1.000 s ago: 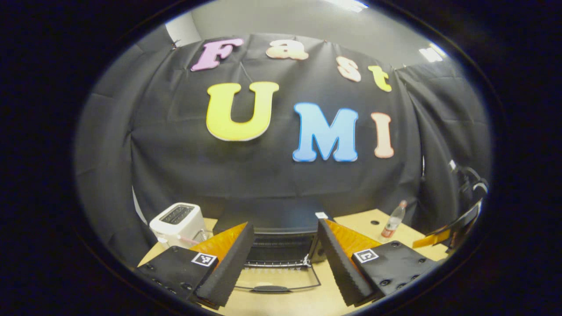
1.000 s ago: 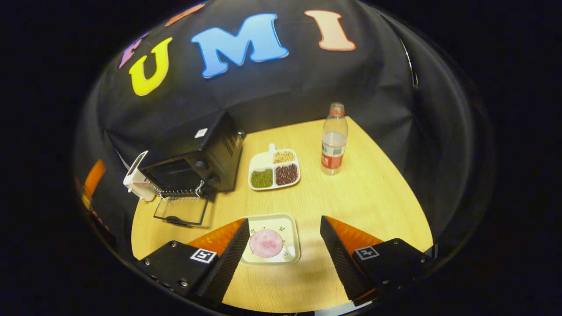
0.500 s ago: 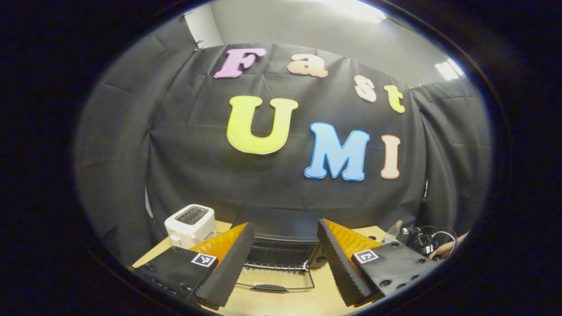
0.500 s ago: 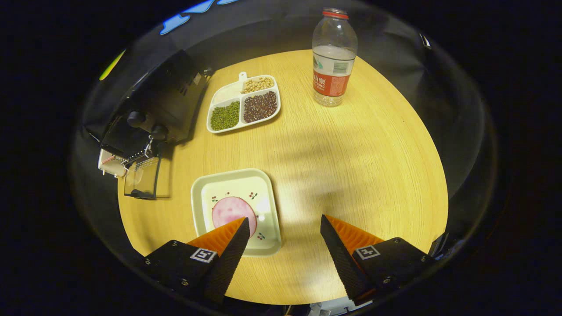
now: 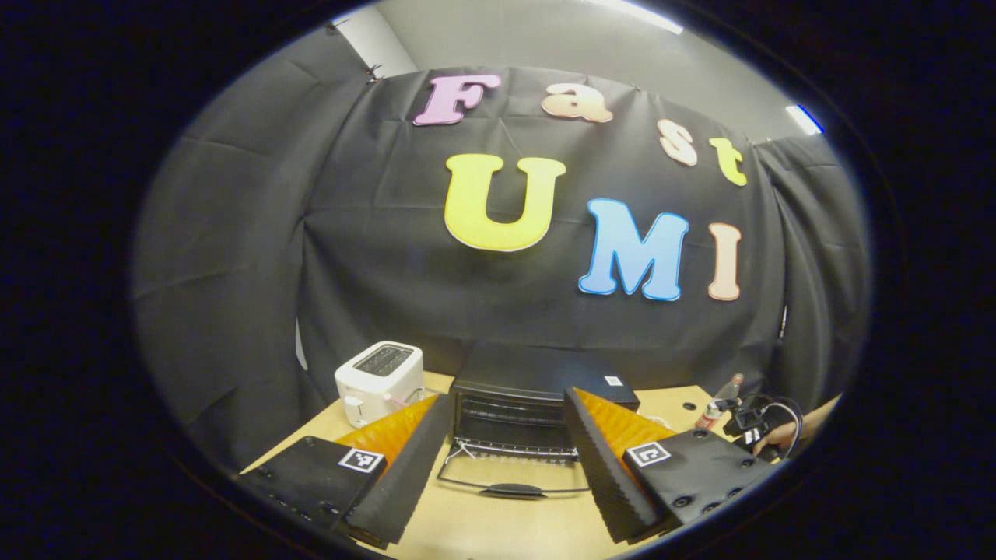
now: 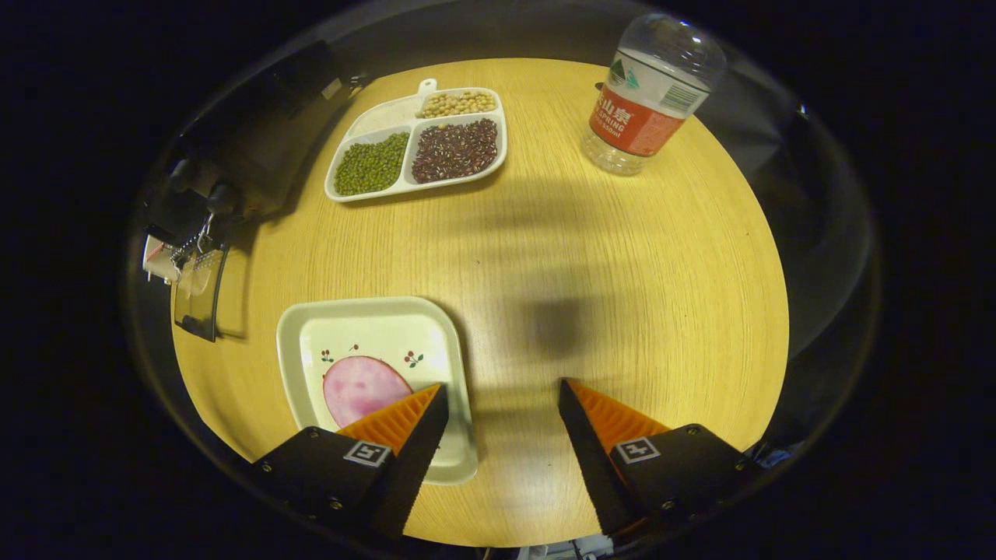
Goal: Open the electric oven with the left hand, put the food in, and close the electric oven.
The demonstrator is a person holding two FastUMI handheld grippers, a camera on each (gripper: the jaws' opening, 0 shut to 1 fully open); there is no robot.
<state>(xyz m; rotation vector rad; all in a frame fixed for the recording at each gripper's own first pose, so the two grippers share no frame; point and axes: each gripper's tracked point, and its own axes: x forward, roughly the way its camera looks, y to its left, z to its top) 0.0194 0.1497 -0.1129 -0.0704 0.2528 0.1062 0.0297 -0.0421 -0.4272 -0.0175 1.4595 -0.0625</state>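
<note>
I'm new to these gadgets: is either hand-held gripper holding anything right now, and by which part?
Nothing is held. The left hand-held gripper is open before the open oven; the right hand-held gripper is open above the plate.

- Left gripper (image 5: 506, 467): fingers spread wide apart, gripping nothing, held level.
- Right gripper (image 6: 502, 459): fingers spread wide, gripping nothing, tilted downward.
- A hand (image 5: 774, 442) holds the right gripper.

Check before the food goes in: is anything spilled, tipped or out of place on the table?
Nothing stands out. The oven door lies open, the ham slice sits on its plate, the beans stay in the divided tray, and the bottle stands upright.
</note>
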